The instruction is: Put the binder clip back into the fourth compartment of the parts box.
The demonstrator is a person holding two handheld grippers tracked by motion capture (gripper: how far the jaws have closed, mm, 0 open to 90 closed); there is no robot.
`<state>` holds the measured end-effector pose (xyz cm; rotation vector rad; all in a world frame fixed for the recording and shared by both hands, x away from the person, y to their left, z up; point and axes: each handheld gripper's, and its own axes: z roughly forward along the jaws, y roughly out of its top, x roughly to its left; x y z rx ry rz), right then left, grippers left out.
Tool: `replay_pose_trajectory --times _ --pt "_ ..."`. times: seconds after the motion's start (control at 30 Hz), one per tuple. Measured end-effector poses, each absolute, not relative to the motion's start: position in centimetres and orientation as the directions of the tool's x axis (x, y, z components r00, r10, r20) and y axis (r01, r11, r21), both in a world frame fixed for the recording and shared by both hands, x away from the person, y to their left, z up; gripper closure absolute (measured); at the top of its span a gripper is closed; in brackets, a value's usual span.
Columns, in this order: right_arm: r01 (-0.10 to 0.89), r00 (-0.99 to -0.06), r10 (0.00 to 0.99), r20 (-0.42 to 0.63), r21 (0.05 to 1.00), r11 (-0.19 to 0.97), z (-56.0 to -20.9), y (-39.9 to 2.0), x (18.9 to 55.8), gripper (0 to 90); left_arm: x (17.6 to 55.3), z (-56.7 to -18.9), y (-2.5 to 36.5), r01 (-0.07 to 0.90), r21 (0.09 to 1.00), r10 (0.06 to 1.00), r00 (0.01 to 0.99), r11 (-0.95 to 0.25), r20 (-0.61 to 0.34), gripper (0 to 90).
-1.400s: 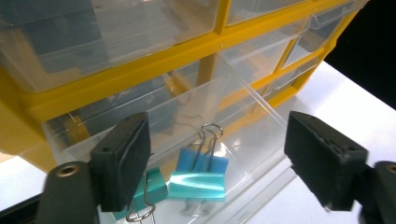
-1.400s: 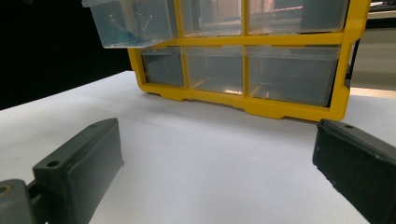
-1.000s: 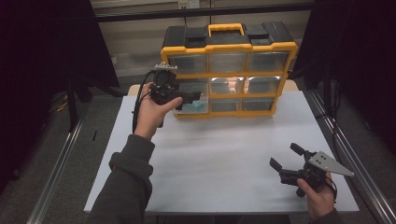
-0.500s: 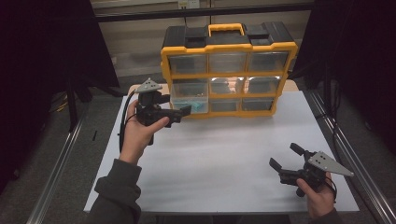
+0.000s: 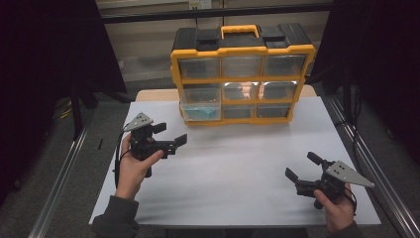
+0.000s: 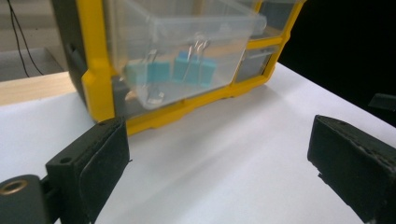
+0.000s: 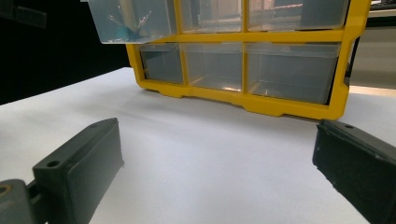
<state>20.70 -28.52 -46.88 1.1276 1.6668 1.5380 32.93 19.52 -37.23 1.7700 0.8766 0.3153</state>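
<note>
White table [image 5: 237,168] in a dark room; left gripper [image 5: 171,138] and right gripper [image 5: 303,168] both released.

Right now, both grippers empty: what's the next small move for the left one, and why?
Probably bring the left gripper forward to the pulled-out clear drawer and reach in for a blue binder clip. Its jaws stand wide open and empty, that drawer sticks out of the yellow organizer, and the clips lie in plain sight.

The left gripper [image 5: 171,136] hangs in the air, its fingers [image 6: 88,163] spread wide. The right gripper [image 5: 303,167] sits low, fingers [image 7: 79,163] also apart.
</note>
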Motion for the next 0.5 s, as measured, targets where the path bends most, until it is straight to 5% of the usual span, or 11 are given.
replay_pose_trajectory --times 0.5 --pt "0.188 -0.466 0.878 0.111 0.982 -0.024 -46.9 -28.5 20.7 1.1 29.8 -42.5 24.8 0.374 0.923 0.742 0.644 -0.092 -0.187 3.9"
